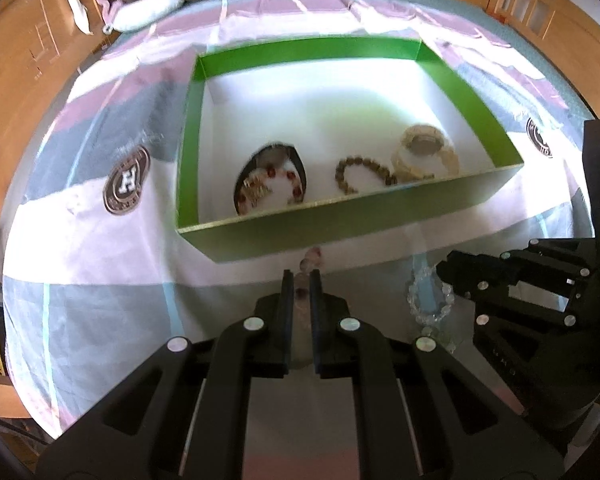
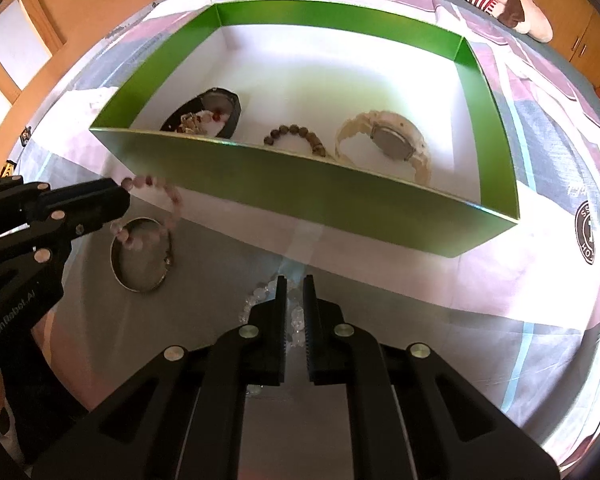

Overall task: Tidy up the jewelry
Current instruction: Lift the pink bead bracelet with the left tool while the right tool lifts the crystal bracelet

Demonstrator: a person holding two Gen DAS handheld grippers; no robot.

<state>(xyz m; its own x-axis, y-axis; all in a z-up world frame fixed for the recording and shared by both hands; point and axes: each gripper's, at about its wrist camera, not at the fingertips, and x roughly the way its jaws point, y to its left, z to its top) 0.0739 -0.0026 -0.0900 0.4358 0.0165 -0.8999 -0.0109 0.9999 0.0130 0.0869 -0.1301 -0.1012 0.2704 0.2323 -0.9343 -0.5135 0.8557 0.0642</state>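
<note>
Lettering: "GenRobot.AI" in white on the left claw [image 2: 120, 196] body; round "H" badge [image 1: 126, 180] printed on the bedsheet [image 1: 100, 272], w/ a second, partly cut-off badge [image 2: 586, 232] at right.

Sheet: soft fabric, blocks of pink, grey, white, thin blue lines.

Box [image 1: 340, 224]: rectangular card, glossy green walls, white floor, open top, lying on the bed. Contents, L to R: black watch [image 1: 274, 154] w/ a gold-and-red bead bracelet [image 1: 268, 188] lying inside its strap loop; brown bead bracelet [image 1: 360, 172]; cream watch [image 1: 424, 152] w/ round metal case.

Outside box, on sheet by its near wall: metal bangle [image 2: 140, 256], thin round hoop; clear bead bracelet [image 1: 430, 300], glassy round beads.

Left claw: clamped on a pink bead bracelet [image 2: 168, 208], which hangs in a loop above the bangle, just short of the box wall.

Right claw [image 2: 295, 280]: jaws narrowly apart, ribbed inner pads, nothing gripped; tips over the clear beads [image 2: 260, 296].
</note>
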